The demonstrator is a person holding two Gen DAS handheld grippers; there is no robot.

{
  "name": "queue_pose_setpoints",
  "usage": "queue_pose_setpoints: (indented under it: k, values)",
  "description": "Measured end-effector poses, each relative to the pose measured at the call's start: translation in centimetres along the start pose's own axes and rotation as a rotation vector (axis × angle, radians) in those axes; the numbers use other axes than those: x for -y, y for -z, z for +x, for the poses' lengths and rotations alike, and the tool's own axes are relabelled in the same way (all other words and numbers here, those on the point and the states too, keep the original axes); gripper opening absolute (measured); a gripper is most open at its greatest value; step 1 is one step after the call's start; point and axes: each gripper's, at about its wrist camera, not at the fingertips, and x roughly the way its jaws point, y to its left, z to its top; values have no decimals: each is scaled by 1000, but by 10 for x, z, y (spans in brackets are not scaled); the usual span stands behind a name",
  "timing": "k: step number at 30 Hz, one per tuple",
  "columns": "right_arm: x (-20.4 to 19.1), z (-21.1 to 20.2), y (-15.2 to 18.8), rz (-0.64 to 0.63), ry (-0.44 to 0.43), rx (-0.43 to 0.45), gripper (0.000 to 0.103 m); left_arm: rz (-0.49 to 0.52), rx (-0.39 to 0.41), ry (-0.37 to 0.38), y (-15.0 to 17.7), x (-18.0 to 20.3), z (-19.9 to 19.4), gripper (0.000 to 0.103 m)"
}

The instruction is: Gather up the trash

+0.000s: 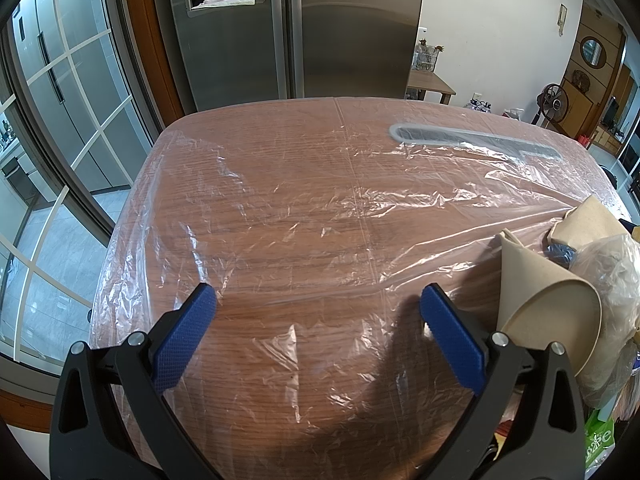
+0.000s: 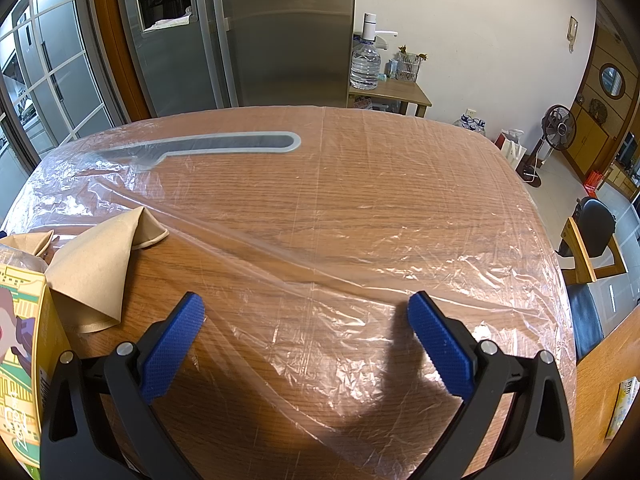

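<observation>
A pile of trash lies between the two grippers on the wooden table, which is covered with a clear plastic sheet. In the left wrist view a tipped brown paper cup, a flattened cup and a crumpled clear bag sit at the right edge. In the right wrist view a squashed brown paper cup and a printed carton sit at the left. My left gripper is open, just left of the tipped cup. My right gripper is open over the bare sheet.
A grey slot-shaped insert lies under the sheet at the far side of the table. A steel fridge stands behind the table. A chair and a floor fan stand to the right, with a side table holding a water bottle.
</observation>
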Motion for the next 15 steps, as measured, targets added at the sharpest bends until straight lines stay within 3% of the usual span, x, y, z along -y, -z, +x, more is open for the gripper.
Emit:
queue_pose_setpoints:
  k: [11,15]
  values:
    - [2,-2,-1,8,5,0,99,4,1,1,1,0,-1,101]
    - [5,-9,1,6,23,10,99,80,25,-18,3,8,-6,101]
